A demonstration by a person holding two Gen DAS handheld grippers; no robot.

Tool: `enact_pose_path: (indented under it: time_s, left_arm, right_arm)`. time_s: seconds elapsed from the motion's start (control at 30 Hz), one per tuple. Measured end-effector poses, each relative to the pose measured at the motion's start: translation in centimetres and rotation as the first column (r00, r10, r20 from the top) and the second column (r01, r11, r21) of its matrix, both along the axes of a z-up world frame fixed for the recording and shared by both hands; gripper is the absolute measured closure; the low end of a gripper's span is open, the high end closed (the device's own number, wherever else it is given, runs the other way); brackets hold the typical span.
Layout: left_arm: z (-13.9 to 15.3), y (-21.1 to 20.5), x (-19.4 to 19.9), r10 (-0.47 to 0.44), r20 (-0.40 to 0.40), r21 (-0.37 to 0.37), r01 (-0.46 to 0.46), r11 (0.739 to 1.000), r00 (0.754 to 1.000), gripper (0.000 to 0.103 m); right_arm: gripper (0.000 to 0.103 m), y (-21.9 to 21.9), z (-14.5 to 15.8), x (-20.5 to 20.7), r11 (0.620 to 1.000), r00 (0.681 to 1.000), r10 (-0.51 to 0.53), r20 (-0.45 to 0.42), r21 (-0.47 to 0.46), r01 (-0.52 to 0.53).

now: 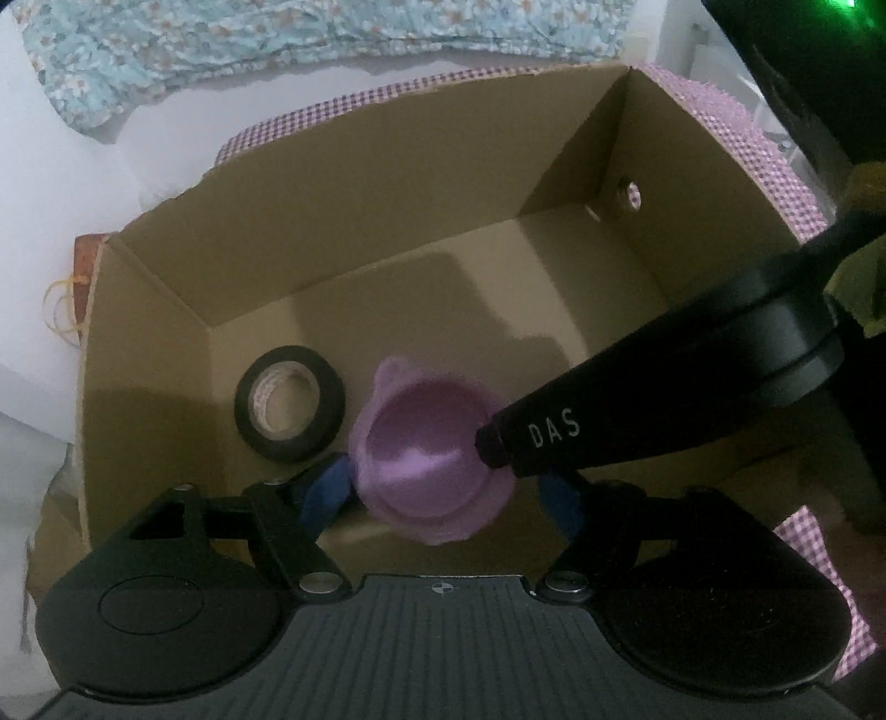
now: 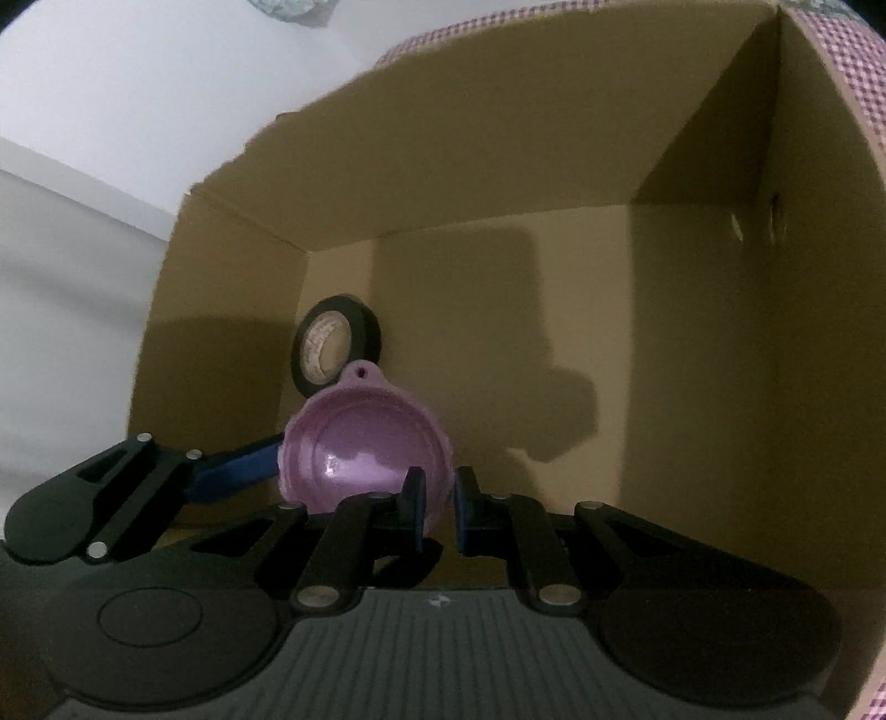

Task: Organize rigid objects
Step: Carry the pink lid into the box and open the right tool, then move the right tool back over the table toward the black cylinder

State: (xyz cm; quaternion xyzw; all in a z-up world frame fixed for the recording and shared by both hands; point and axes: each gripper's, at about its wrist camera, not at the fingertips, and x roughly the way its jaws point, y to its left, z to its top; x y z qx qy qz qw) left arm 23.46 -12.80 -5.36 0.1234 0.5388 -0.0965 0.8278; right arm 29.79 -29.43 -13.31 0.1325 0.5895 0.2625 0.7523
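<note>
A purple bowl-shaped funnel (image 1: 429, 459) with a small tab hangs inside a cardboard box (image 1: 387, 188); it also shows in the right wrist view (image 2: 360, 443). My right gripper (image 2: 439, 507) is shut on its rim, one finger inside and one outside; in the left wrist view it reaches in from the right (image 1: 498, 443). My left gripper (image 1: 446, 498) is open, its blue fingers on either side of the funnel, the left one close to it. A black tape roll (image 1: 290, 401) lies on the box floor to the left, also seen behind the funnel (image 2: 335, 346).
The box has purple checked outer walls (image 1: 769, 160) and a grommet hole in its right wall (image 1: 628, 194). Floral blue fabric (image 1: 221, 44) lies beyond the box on a white surface. Rubber bands (image 1: 61, 310) lie outside the left wall.
</note>
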Motion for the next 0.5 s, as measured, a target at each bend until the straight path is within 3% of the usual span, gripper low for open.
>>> enact_pose_path:
  time_s: [0.17, 0.4, 0.5]
  left_arm:
    - [1.2, 0.3, -0.5, 0.007, 0.028, -0.016, -0.006, 1.000, 1.000, 0.025]
    - [5.0, 0.8, -3.2, 0.007, 0.106, -0.085, 0.003, 0.996, 0.994, 0.025]
    - [7.0, 1.0, -4.6, -0.002, 0.134, -0.160, 0.024, 0.987, 0.991, 0.025]
  right_arm:
    - [0.089, -0.1, 0.6, -0.4, 0.998, 0.999, -0.035, 0.020, 0.054, 0.033]
    - [0.089, -3.9, 5.2, -3.6, 0.974, 0.982, -0.133, 0.130, 0.203, 0.105]
    - [0.089, -6.9, 7.4, -6.7, 0.945, 0.966, -0.199, 0.168, 0.293, 0.144]
